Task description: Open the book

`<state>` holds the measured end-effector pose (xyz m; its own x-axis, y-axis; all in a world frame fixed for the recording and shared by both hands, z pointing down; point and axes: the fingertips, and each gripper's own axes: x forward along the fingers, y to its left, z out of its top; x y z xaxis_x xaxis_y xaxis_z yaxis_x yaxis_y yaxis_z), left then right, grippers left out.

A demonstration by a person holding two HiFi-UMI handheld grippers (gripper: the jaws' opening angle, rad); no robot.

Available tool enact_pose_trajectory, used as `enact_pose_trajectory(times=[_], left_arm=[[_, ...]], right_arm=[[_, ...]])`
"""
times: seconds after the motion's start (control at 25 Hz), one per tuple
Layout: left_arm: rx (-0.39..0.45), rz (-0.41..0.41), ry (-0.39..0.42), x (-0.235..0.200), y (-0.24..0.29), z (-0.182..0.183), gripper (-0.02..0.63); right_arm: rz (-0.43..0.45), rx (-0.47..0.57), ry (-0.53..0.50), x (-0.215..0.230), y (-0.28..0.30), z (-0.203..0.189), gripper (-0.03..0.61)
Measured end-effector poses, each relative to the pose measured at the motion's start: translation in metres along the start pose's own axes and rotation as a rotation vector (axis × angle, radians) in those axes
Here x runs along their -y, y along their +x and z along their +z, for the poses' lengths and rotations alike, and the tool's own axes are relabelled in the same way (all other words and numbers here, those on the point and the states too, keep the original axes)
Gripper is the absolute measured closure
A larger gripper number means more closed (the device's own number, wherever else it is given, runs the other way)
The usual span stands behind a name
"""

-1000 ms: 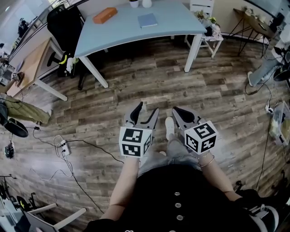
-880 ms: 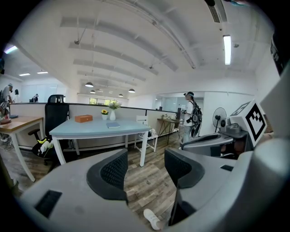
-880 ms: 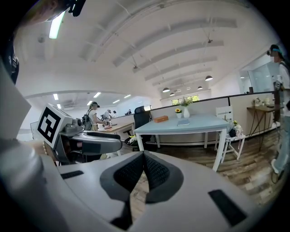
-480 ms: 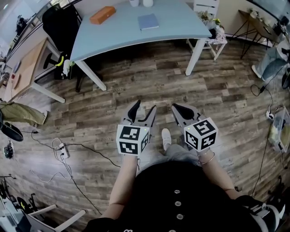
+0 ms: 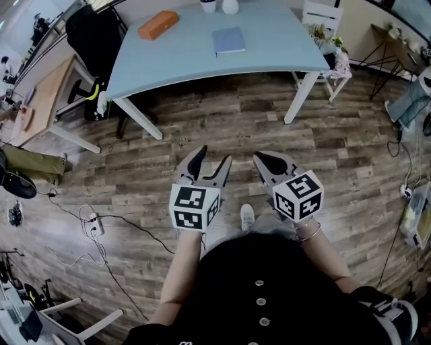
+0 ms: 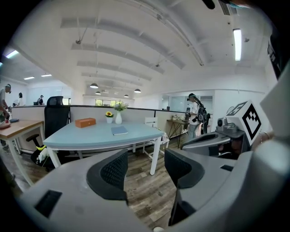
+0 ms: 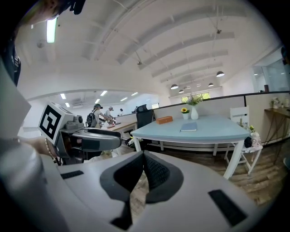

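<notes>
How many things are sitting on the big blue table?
4. An orange box sits near the left end, a blue book in the middle, and at the far edge a little flower pot stands beside a white vase. Nothing seems hidden.

Vase [image 5: 230, 5] and pot [image 5: 209, 4] on bench [image 5: 283, 40] cut by top edge; book [image 5: 229, 40] cover too small to read.

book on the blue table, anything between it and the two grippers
Nothing visible does. The book lies closed on the table with bare tabletop around it; the orange box sits off to its left. Only open wooden floor lies between the table and the left gripper and right gripper.
</notes>
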<state>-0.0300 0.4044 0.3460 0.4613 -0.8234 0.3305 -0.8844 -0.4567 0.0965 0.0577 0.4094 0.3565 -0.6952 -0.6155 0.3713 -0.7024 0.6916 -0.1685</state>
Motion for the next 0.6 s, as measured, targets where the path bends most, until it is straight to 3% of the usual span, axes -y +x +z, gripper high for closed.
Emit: enact_pose_trajectory(times=[0.28,0.6], left_arm=[[-0.003,0.028,-0.031,-0.016,0.039,0.016,0.379],[-0.040,0.024,-0.045,-0.028,0.068,0.016,0.379]], right_arm=[[0.051,0.003,-0.003,0.033,0.030,0.017,0.577],[0.029,-0.010,0.034,0.063,0.041,0.019,0.576]])
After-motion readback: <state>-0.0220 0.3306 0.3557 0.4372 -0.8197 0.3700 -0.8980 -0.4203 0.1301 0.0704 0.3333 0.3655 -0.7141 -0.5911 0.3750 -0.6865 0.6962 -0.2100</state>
